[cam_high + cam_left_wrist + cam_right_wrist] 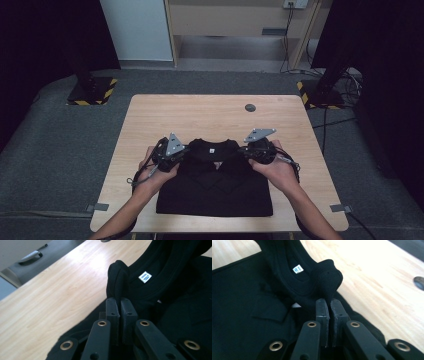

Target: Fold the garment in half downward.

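L gripper (183, 150) & R gripper (246, 149) angled inward, both pinching black shirt (215, 192), prob shoulders

A recording lab: a bare wooden bench (215, 112) stands on grey carpet (60, 150) between black curtains (45, 35), hazard-striped stand bases (92, 92) and trailing cables (327, 125).

- Folded garment (215, 187) lies on the table (150, 120), near edge, centred — collar end toward the far side.
- Left gripper (181, 152) at the collar's left, right gripper (246, 150) at its right.
- Neck label (212, 150) between them.
- Round insert (250, 107) in the tabletop — well behind the garment, right of centre.
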The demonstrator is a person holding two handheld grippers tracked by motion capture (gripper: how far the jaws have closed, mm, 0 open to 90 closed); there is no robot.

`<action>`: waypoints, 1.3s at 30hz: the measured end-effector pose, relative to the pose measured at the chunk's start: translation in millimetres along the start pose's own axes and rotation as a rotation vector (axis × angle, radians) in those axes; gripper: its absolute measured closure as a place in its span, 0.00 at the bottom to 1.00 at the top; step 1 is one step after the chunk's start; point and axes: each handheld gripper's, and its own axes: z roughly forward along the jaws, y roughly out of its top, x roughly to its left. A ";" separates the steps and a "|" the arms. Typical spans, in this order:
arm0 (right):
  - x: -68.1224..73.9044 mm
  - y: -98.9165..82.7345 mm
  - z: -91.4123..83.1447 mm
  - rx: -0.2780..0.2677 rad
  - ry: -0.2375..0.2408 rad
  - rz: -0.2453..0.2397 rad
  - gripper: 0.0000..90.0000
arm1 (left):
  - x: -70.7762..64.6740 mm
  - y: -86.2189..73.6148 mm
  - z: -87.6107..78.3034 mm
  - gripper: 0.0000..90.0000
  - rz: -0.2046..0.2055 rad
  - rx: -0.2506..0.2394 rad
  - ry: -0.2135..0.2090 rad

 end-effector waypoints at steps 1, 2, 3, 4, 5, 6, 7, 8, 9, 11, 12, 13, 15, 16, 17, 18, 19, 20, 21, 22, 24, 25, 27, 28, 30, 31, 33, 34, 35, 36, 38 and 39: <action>1.8 -1.6 0.2 0.001 0.003 -0.001 0.96 | -1.5 -2.3 -0.7 0.97 -0.002 0.001 -0.003; 3.7 -3.5 0.2 0.004 0.006 -0.005 0.96 | -2.8 -4.2 -1.3 0.97 -0.005 0.003 -0.006; 5.3 -5.4 0.4 0.003 0.010 -0.006 0.96 | -4.1 -5.9 -1.8 0.97 -0.008 0.005 -0.008; 7.0 -7.2 0.6 0.006 0.015 -0.007 0.96 | -5.2 -7.5 -2.4 0.97 -0.010 0.005 -0.012; 8.4 -8.8 0.7 0.011 0.017 -0.009 0.96 | -6.7 -9.2 -3.1 0.97 -0.012 0.005 -0.015; 9.4 -10.6 0.5 0.013 0.019 -0.011 0.96 | -8.3 -10.9 -4.1 0.97 -0.013 0.007 -0.019; 10.2 -12.4 0.1 0.014 0.023 -0.011 0.96 | -10.0 -12.4 -5.0 0.97 -0.013 0.007 -0.023; 11.0 -14.1 -0.7 0.015 0.023 -0.009 0.96 | -11.9 -13.8 -6.0 0.97 -0.013 0.006 -0.026; 11.7 -15.8 -1.6 0.012 0.027 -0.007 0.96 | -13.8 -15.0 -7.3 0.97 -0.013 0.007 -0.031; 13.7 -19.2 -3.4 0.012 0.030 -0.006 0.96 | -17.3 -16.8 -10.3 0.97 -0.010 0.004 -0.037; 14.7 -20.8 -4.3 0.011 0.033 -0.004 0.96 | -18.9 -17.3 -11.5 0.97 -0.012 0.002 -0.040; 15.8 -22.2 -5.1 0.012 0.034 -0.007 0.96 | -20.2 -17.3 -13.0 0.97 -0.010 0.002 -0.041; 17.8 -24.4 -7.2 0.012 0.037 -0.011 0.96 | -22.3 -16.4 -16.0 0.97 -0.005 -0.003 -0.043; 18.5 -25.1 -8.6 0.012 0.036 -0.013 0.96 | -23.0 -15.7 -17.4 0.97 -0.005 -0.006 -0.044; 19.0 -25.6 -9.9 0.010 0.038 -0.014 0.96 | -23.5 -14.9 -18.8 0.97 -0.005 -0.010 -0.045; 19.6 -25.6 -11.4 0.009 0.037 -0.016 0.96 | -23.6 -14.1 -20.2 0.97 -0.003 -0.012 -0.045; 20.0 -25.3 -13.3 0.007 0.035 -0.018 0.96 | -23.7 -13.4 -21.4 0.97 -0.004 -0.015 -0.045; 20.2 -24.7 -15.2 0.003 0.036 -0.019 0.96 | -23.8 -12.6 -22.7 0.97 -0.005 -0.017 -0.047; 20.5 -23.7 -17.4 0.001 0.034 -0.023 0.96 | -23.8 -11.8 -24.2 0.97 -0.004 -0.017 -0.048; 20.8 -22.5 -19.7 -0.001 0.032 -0.027 0.96 | -24.1 -10.9 -25.7 0.97 -0.007 -0.023 -0.050; 21.8 -20.1 -24.0 -0.008 0.032 -0.033 0.96 | -25.4 -9.8 -29.1 0.97 -0.005 -0.030 -0.054; 22.5 -19.6 -25.7 -0.007 0.032 -0.041 0.96 | -26.4 -9.9 -30.5 0.97 -0.003 -0.032 -0.056; 24.8 -21.0 -27.1 0.001 0.036 -0.048 0.96 | -28.7 -11.9 -32.4 0.97 0.002 -0.029 -0.062; 25.9 -22.8 -27.1 0.006 0.038 -0.054 0.96 | -30.1 -13.5 -32.6 0.97 0.005 -0.026 -0.064; 28.5 -27.4 -26.1 0.017 0.043 -0.059 0.96 | -32.0 -18.3 -31.0 0.97 0.007 -0.017 -0.066; 29.5 -29.9 -25.0 0.019 0.047 -0.054 0.96 | -32.3 -21.4 -29.1 0.97 0.006 -0.009 -0.069; 30.9 -35.2 -21.9 0.026 0.053 -0.050 0.95 | -33.0 -28.6 -23.9 0.97 -0.008 0.008 -0.079; 31.6 -37.8 -20.2 0.030 0.057 -0.046 0.95 | -33.9 -31.9 -21.8 0.97 -0.016 0.014 -0.087; 32.5 -40.4 -18.3 0.032 0.059 -0.043 0.95 | -35.5 -34.9 -20.1 0.97 -0.018 0.021 -0.092; 33.0 -42.8 -17.0 0.036 0.059 -0.042 0.95 | -37.4 -37.5 -18.8 0.97 -0.016 0.027 -0.097; 33.4 -47.2 -15.0 0.037 0.062 -0.031 0.95 | -40.9 -41.8 -16.6 0.96 -0.013 0.038 -0.105; 33.7 -49.1 -14.0 0.038 0.064 -0.025 0.94 | -42.0 -43.8 -15.7 0.96 -0.013 0.043 -0.107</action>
